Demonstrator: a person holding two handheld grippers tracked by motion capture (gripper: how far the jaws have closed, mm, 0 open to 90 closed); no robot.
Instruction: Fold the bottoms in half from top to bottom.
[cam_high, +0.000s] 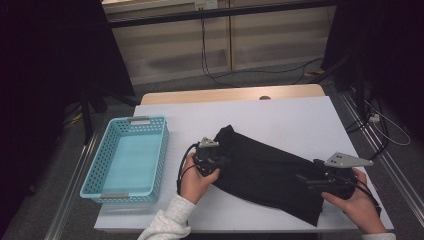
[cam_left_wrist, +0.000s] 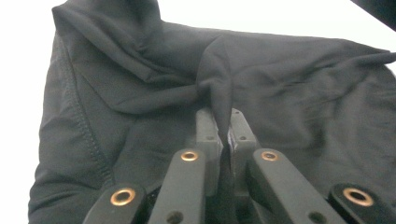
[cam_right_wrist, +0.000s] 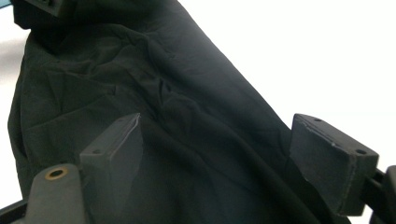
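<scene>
Starting at the left of the high view, a light blue perforated basket (cam_high: 128, 159) stands on the white counter (cam_high: 300, 120), well apart from the fingers of both grippers and off to the outer side of the left one.

Next comes the left gripper (cam_high: 216, 161), held in the person's left hand (cam_high: 196, 181) with a pale sleeve (cam_high: 167, 222) behind it. Its fingers (cam_left_wrist: 208, 135) are drawn together and clamped on a pinched-up ridge of a black garment (cam_high: 270, 172), at the garment's end nearest the basket. In the left gripper view that ridge of cloth (cam_left_wrist: 219, 98) rises straight out from between the fingertips, and the rest of the fabric spreads away beyond and to both sides of them, with a stitched seam to their left.

The garment lies folded in a long strip across the counter, running from the left fingers to the right ones.

At the right, the right gripper (cam_high: 312, 180) rests at the garment's other end, held in the right hand (cam_high: 356, 200). Its fingers (cam_right_wrist: 114, 149) stand wide apart; in the right gripper view the dark cloth (cam_right_wrist: 187, 116) lies between and beyond them, with neither pad pressing on it.
</scene>
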